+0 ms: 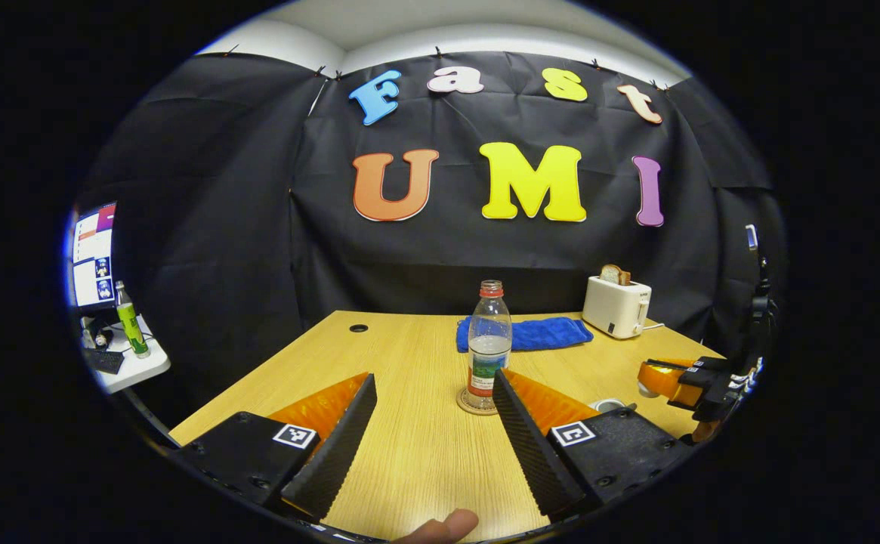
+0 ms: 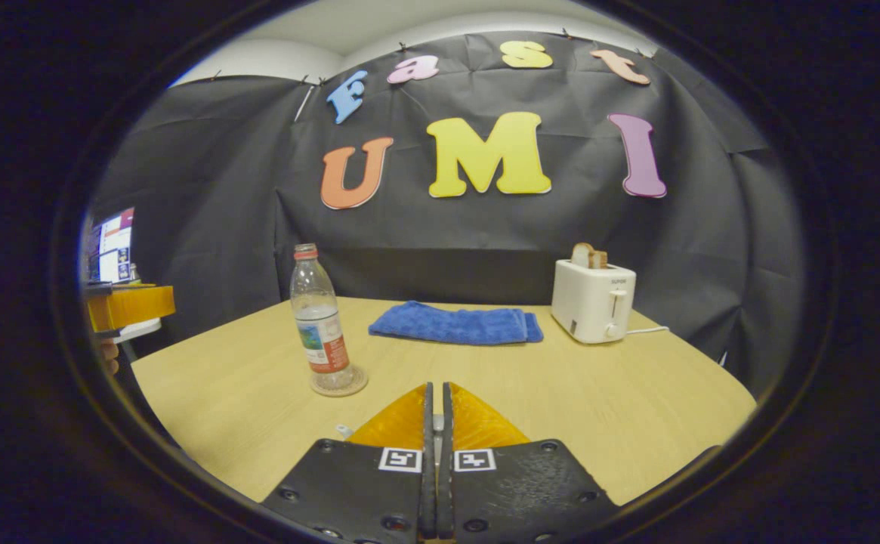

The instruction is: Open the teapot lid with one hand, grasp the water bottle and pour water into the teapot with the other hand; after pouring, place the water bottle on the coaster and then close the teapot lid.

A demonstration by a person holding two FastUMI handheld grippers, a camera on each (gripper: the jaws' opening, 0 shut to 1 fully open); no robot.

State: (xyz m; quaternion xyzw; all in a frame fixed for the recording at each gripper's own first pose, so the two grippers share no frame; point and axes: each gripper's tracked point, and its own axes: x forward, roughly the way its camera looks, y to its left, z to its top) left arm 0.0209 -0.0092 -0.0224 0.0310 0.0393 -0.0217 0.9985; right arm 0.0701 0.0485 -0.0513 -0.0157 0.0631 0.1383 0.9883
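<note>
The clear plastic water bottle [image 1: 489, 344] with red cap stands on the round cork coaster [image 1: 476, 403], the left gripper [image 1: 433, 393] is spread, the right gripper [image 2: 436, 400] is pressed together, so probably only closing the lid remains.

You have a matt, pale wood-grain table [image 2: 636, 400] under you, with a soft, nubby blue cloth towel [image 2: 455, 325] lying on it. Your water bottle [image 1: 489, 340] is clear, glossy plastic with a paper-like label, standing on a woven-looking coaster [image 2: 339, 384]. The toaster [image 2: 592, 301] is smooth white plastic.
</note>
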